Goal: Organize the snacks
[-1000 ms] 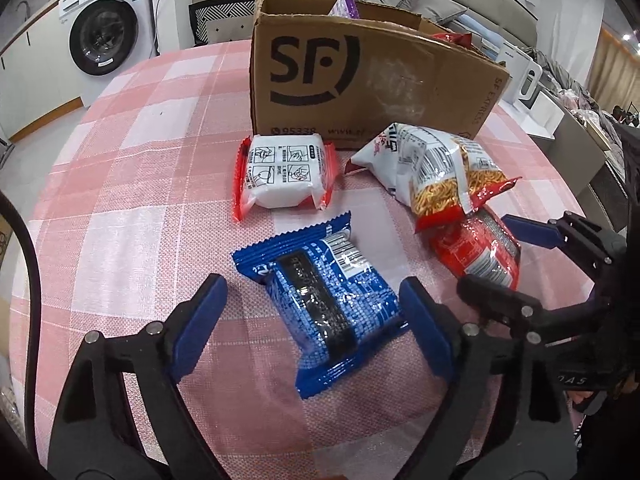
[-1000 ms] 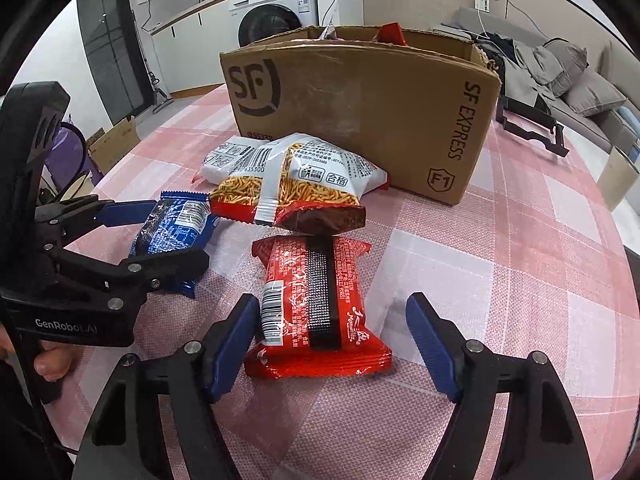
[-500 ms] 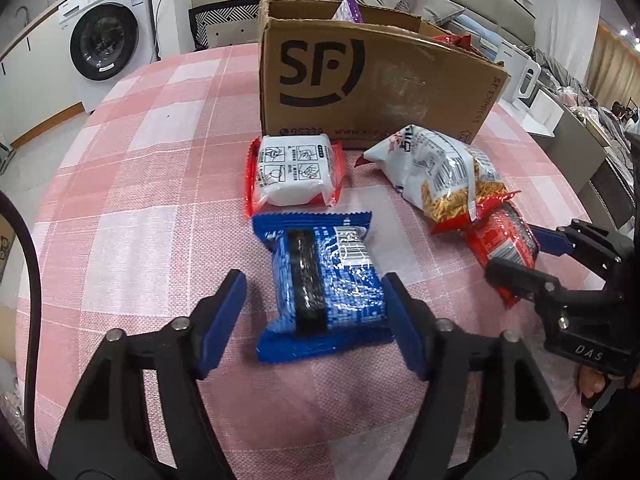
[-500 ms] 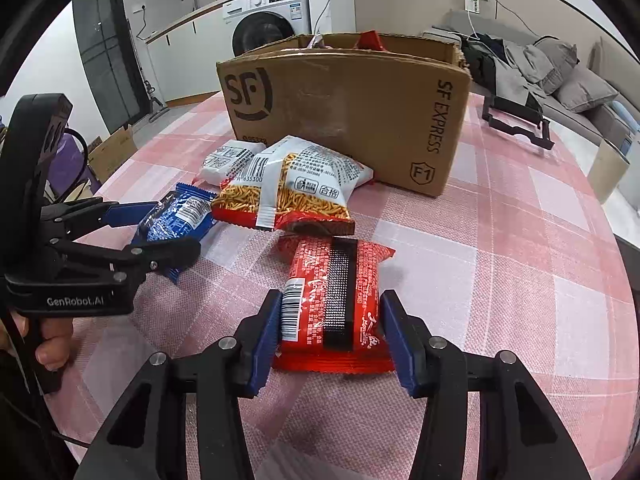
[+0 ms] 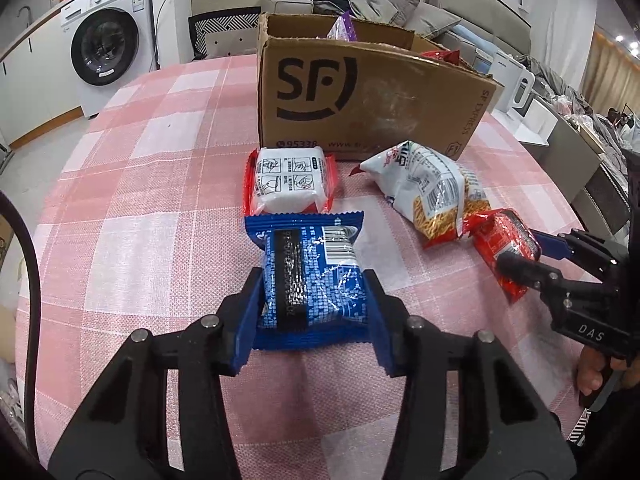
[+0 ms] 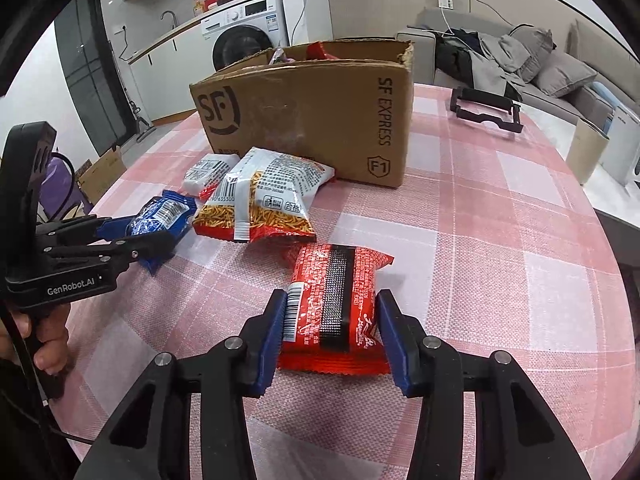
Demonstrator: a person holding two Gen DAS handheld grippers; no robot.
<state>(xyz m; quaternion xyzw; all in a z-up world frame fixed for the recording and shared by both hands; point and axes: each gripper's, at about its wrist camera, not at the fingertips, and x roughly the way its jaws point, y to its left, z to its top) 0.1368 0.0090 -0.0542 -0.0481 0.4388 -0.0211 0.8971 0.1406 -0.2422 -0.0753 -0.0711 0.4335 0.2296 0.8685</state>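
A blue snack pack (image 5: 308, 256) lies on the pink checked tablecloth (image 5: 140, 200), and my left gripper (image 5: 314, 292) is closing on it, its blue pads pressing both sides. My right gripper (image 6: 331, 312) is closing on a red snack pack (image 6: 336, 280), pads against its sides. In the left wrist view the right gripper (image 5: 524, 256) holds that red pack (image 5: 502, 240) at the right. Behind them lie a white and red pack (image 5: 288, 176) and a noodle snack bag (image 6: 264, 196). An open cardboard box (image 5: 360, 96) with snacks inside stands beyond.
A black frame-like object (image 6: 486, 110) lies on the table right of the box. A washing machine (image 5: 104, 48) stands beyond the table at the far left, a sofa with cushions (image 6: 520, 60) behind. The round table's edge curves close at the right.
Both pairs of jaws have narrowed from wide apart onto their packs. The left gripper has lined up with the blue pack; the right one has come forward around the red pack.
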